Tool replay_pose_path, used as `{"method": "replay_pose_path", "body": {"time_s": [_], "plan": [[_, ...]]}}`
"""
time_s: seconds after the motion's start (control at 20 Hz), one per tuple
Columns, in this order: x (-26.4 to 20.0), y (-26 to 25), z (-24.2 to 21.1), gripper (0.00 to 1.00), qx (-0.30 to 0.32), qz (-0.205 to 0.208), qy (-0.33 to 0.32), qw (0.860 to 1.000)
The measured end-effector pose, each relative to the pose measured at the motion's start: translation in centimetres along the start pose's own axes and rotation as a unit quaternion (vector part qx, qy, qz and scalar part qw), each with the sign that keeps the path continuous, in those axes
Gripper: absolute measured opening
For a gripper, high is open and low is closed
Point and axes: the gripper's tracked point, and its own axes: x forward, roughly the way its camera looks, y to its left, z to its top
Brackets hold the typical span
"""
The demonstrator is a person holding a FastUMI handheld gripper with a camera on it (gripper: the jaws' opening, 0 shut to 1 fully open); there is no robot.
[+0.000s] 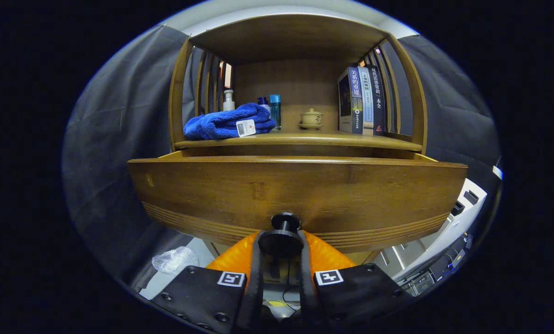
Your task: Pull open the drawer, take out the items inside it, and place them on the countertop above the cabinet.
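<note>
1. Gripper view, lower centre: gripper (281, 246) closing narrowly around the drawer knob (282, 236), one finger sitting on each side of the round dark knob; both fingers (255, 269) appearing to press on it.
2. Centre of frame: drawer (295, 195) standing pulled out of the wooden cabinet (409, 88), its wide front panel facing the camera and bulging across the middle; grooved lines running along the panel's lower edge. Drawer's inside hiding behind the front panel, so contents not readable.
3. Just above the drawer: countertop (300, 139) lying as the shelf board of the cabinet, with a roof board overhead and slatted sides left and right.
4. Upper left on the countertop: folded blue towel (226, 123) lying with a white tag (246, 127) at its front edge.
5. Behind the towel: white pump bottle (228, 99) standing upright; blue-capped bottle (262, 101) and teal bottle (275, 110) standing just right of the towel's top.
6. Centre of the countertop: small lidded ceramic cup (311, 118) sitting on a saucer, well apart from the towel.
7. Upper right: row of books (360, 99) standing upright against the right slats.
8. Lower left, below the drawer: crumpled clear plastic (174, 260) lying on a pale surface.
9. Lower right: white box-like equipment (458, 218) showing beside the cabinet.
</note>
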Motion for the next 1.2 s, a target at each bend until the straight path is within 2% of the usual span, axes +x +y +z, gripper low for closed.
{"method": "replay_pose_path", "body": {"time_s": [0.7,1.05,1.2], "plan": [[-5.2,0.9,-3.0,0.41,0.004,0.024,0.041,0.999],[-5.1,0.8,-3.2,0.41,0.008,0.018,0.035,0.999],[-5.0,0.8,-3.1,0.47,0.004,0.013,0.027,1.000]]}}
